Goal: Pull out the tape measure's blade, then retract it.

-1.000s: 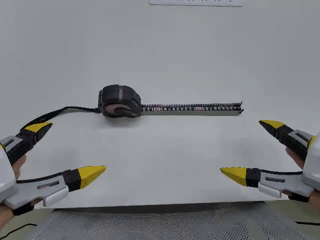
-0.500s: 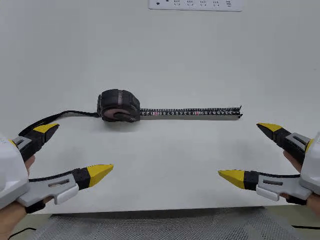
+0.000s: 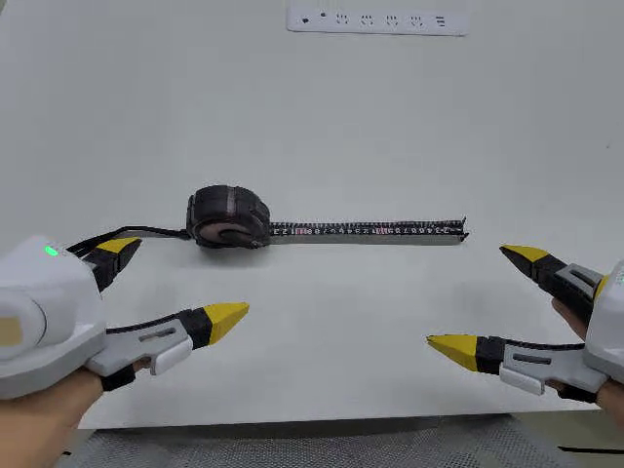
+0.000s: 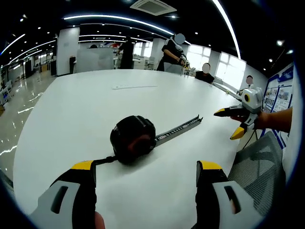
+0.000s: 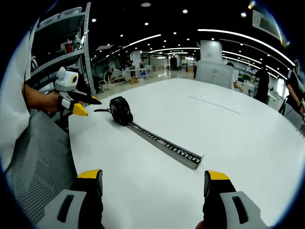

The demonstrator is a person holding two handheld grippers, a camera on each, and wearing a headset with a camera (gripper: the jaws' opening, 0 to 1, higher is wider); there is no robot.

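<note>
A black tape measure (image 3: 229, 216) lies on the white table (image 3: 322, 127), its blade (image 3: 369, 230) drawn out to the right and flat on the surface. A black wrist strap (image 3: 132, 234) trails off its left side. My left gripper (image 3: 180, 281) is open, low at the left, a short way in front of the case (image 4: 133, 138). My right gripper (image 3: 487, 297) is open at the lower right, near the blade's hooked end (image 5: 196, 161) and apart from it. Nothing is between either pair of fingers.
A white power strip (image 3: 375, 19) lies at the far edge of the table. A grey mesh chair seat (image 3: 146, 453) runs below the near table edge. Several people (image 4: 174, 52) stand at the far side of the room.
My left gripper has moved forward and to the right, closer to the tape measure's case. The right gripper has hardly shifted. The tape measure and blade lie as before.
</note>
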